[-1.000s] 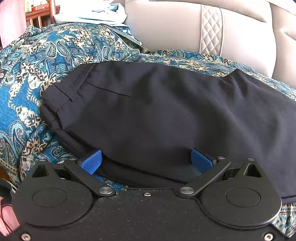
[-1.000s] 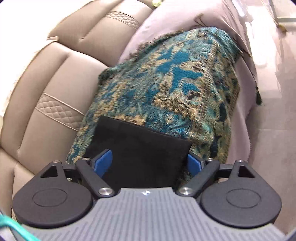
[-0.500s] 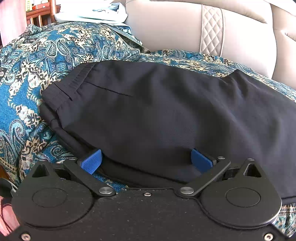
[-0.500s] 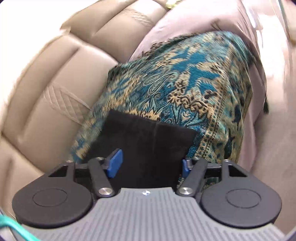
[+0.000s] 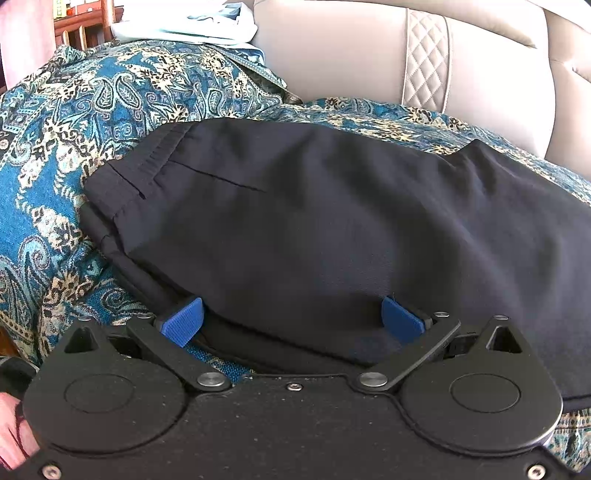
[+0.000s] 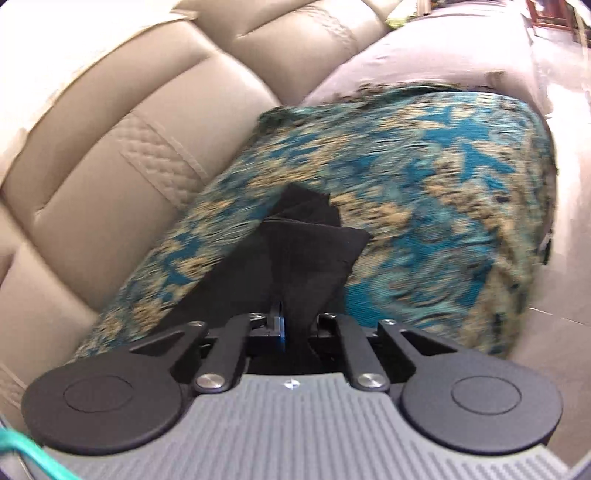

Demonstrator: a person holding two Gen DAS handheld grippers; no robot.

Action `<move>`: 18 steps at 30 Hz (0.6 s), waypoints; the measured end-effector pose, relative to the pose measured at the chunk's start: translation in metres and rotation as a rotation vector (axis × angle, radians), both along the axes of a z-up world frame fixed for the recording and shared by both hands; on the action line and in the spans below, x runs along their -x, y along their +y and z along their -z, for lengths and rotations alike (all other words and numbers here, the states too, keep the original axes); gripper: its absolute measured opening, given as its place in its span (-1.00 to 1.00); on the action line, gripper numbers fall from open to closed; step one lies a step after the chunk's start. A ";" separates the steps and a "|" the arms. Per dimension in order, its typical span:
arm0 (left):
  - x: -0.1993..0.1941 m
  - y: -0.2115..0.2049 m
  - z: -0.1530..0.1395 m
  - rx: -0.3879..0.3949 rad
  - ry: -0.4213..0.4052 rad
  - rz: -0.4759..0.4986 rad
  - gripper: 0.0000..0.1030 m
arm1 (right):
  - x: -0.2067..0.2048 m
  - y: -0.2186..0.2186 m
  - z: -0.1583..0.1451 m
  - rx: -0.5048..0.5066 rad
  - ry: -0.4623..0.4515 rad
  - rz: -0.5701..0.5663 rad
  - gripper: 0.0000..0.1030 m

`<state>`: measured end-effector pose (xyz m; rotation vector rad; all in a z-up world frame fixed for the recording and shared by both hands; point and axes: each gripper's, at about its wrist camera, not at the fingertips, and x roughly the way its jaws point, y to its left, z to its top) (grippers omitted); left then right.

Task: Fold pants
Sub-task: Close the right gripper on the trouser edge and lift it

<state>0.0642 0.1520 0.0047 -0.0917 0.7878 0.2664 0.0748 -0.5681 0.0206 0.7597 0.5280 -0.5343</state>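
Dark navy pants (image 5: 314,229) lie flat on a blue paisley throw (image 5: 55,155) over a sofa seat, waistband at the left. My left gripper (image 5: 291,319) is open, its blue pads (image 5: 183,321) straddling the near edge of the pants at the hip. My right gripper (image 6: 291,325) is shut on the leg-hem end of the pants (image 6: 310,251), which bunches and lifts up from the throw (image 6: 424,206) between the jaws.
The beige leather sofa back (image 5: 369,55) rises behind the pants and also shows in the right wrist view (image 6: 129,129). Folded light clothes (image 5: 184,26) lie beyond the throw at the far left. A mauve cover (image 6: 424,55) lies past the throw's edge.
My right gripper closed on the pants' leg end and lifted it, so the fabric now bunches. The left gripper stayed open and still.
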 end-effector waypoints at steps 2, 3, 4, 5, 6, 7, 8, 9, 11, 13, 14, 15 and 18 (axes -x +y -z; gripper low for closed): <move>0.000 0.000 0.000 0.001 0.001 -0.002 1.00 | -0.015 0.019 -0.004 0.014 -0.011 -0.054 -0.83; 0.000 0.000 0.000 0.000 0.001 -0.002 1.00 | -0.023 0.030 -0.006 0.026 -0.015 -0.091 -0.83; 0.000 0.000 0.000 0.000 0.001 -0.001 1.00 | -0.030 0.041 -0.008 0.037 -0.018 -0.127 -0.83; 0.000 0.000 0.000 0.001 0.001 -0.002 1.00 | -0.038 0.054 -0.010 0.044 -0.023 -0.171 -0.83; -0.001 0.000 0.000 0.003 0.002 -0.002 1.00 | -0.045 0.067 -0.012 0.047 -0.029 -0.212 -0.83; 0.000 0.001 0.000 0.006 0.002 -0.002 1.00 | -0.053 0.082 -0.013 0.052 -0.035 -0.263 -0.83; 0.000 0.001 0.000 0.009 0.001 -0.004 1.00 | -0.061 0.099 -0.014 0.057 -0.041 -0.321 -0.83; 0.000 0.001 0.000 0.013 0.001 -0.006 1.00 | -0.066 0.115 -0.014 0.064 -0.045 -0.375 -0.83; 0.001 0.001 0.000 0.013 -0.001 -0.010 1.00 | -0.078 0.158 -0.012 0.098 -0.039 -0.505 -0.83; 0.001 0.001 0.000 0.012 -0.002 -0.015 1.00 | -0.085 0.199 -0.006 0.127 -0.026 -0.628 -0.83; 0.001 0.000 0.000 0.013 -0.003 -0.017 1.00 | -0.087 0.220 -0.003 0.137 -0.019 -0.686 -0.83; 0.001 0.000 0.000 0.013 -0.003 -0.018 1.00 | -0.087 0.239 0.000 0.145 -0.015 -0.737 -0.83; 0.002 0.000 0.000 0.014 -0.008 -0.018 1.00 | -0.085 0.293 0.006 0.182 -0.020 -0.875 -0.83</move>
